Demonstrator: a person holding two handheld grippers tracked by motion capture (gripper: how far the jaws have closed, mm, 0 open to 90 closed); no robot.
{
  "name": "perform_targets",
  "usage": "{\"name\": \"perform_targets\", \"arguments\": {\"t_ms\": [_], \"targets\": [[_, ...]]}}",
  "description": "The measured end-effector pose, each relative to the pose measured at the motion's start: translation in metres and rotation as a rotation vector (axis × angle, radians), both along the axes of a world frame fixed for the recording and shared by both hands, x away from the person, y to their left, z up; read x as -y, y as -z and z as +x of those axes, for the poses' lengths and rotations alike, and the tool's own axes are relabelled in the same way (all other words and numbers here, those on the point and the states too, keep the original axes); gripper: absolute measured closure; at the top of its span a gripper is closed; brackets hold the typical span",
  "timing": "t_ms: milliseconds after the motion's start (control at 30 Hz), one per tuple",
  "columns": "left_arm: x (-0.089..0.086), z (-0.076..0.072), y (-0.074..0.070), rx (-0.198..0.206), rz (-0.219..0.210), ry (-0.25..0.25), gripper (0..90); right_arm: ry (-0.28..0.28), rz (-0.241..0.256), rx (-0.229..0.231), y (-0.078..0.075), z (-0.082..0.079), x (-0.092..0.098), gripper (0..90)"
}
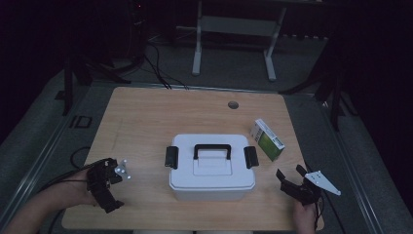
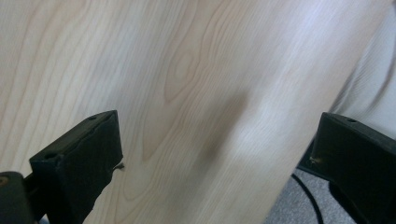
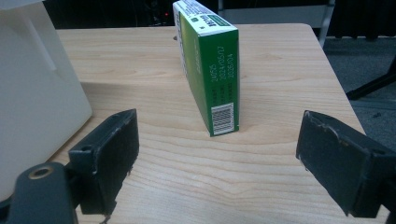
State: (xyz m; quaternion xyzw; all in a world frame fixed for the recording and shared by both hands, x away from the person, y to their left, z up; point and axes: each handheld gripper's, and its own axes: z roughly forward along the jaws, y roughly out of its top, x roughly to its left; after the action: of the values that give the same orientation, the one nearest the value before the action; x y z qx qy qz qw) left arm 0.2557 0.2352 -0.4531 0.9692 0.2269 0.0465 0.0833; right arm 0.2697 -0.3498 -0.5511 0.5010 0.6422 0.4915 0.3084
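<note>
A white plastic box [image 1: 212, 168] with a black handle and two black side latches stands shut at the middle of the wooden table [image 1: 146, 122]. Right of it a small green and white carton [image 1: 267, 139] stands on its long edge. My right gripper [image 1: 291, 173] hovers at the near right corner, open, jaws aimed at the carton. In the right gripper view the carton [image 3: 210, 70] stands ahead of the open gripper [image 3: 219, 123], with the box wall [image 3: 32, 88] at left. My left gripper [image 1: 109, 187] is open at the near left corner, over bare wood [image 2: 187, 70].
A round cable hole [image 1: 233, 105] sits near the table's far edge. Beyond the table stand a white desk frame [image 1: 234, 29] and black stands, with cables on the grey floor. The table's near edge and the floor [image 2: 299, 210] show in the left gripper view.
</note>
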Motion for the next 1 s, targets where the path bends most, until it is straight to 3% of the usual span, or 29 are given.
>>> {"name": "perform_targets", "arguments": {"t_ms": [333, 433, 633, 1000], "targets": [[0.031, 0.013, -0.033, 0.012, -0.030, 0.067, 1.9, -0.003, 0.004, -0.004, 0.000, 0.000, 0.000, 12.8], [0.042, 0.016, -0.040, 0.017, -0.014, 0.094, 1.9, -0.005, -0.001, -0.006, 0.001, 0.000, 0.000, 12.8], [0.059, 0.023, -0.051, 0.011, -0.001, 0.139, 1.9, -0.013, -0.003, -0.009, 0.001, 0.000, -0.001, 12.8], [0.089, 0.035, -0.068, 0.035, -0.006, 0.186, 1.9, -0.015, 0.000, -0.012, 0.001, 0.000, -0.001, 12.8]]}}
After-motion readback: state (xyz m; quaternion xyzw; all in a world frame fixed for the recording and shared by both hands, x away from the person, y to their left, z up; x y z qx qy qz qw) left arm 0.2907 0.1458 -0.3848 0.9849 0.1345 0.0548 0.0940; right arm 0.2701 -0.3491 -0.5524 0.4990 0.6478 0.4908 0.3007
